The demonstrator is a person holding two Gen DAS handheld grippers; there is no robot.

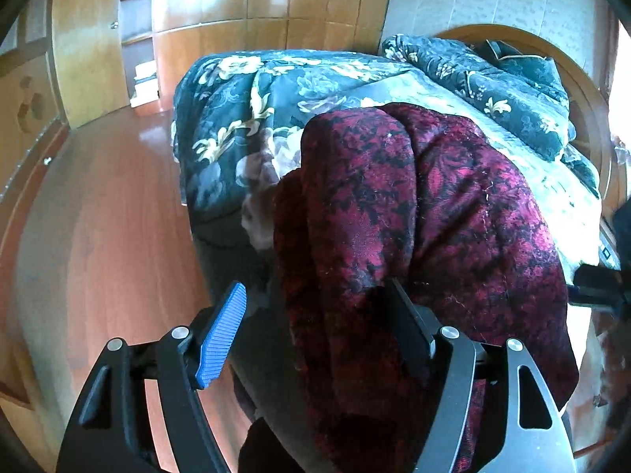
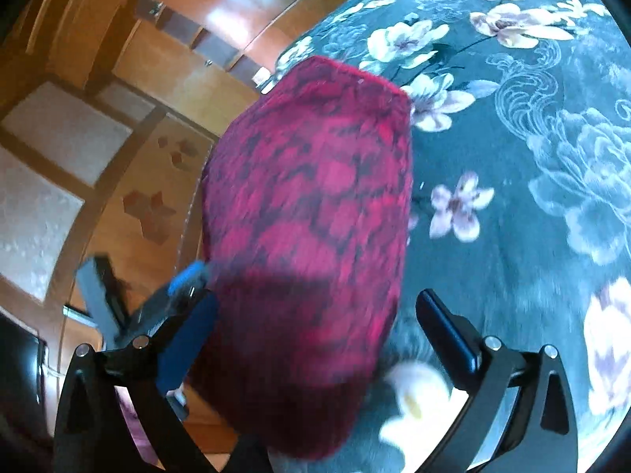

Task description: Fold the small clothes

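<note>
red and black patterned cloth [image 1: 414, 213] was seen folded on the near corner of the bed [image 1: 244, 118], over the flowered quilt [image 2: 532, 149]. the left hand-held gripper [image 1: 315, 303] was spread, the cloth's edge lying between its fingers and ungripped. the right hand-held gripper [image 2: 315, 311] was spread wide, released, straddling the cloth's near end.

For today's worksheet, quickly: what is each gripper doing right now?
Left gripper: open, fingers astride the red garment, not pressing it.
Right gripper: open wide, the garment between its fingers, not gripped.
</note>
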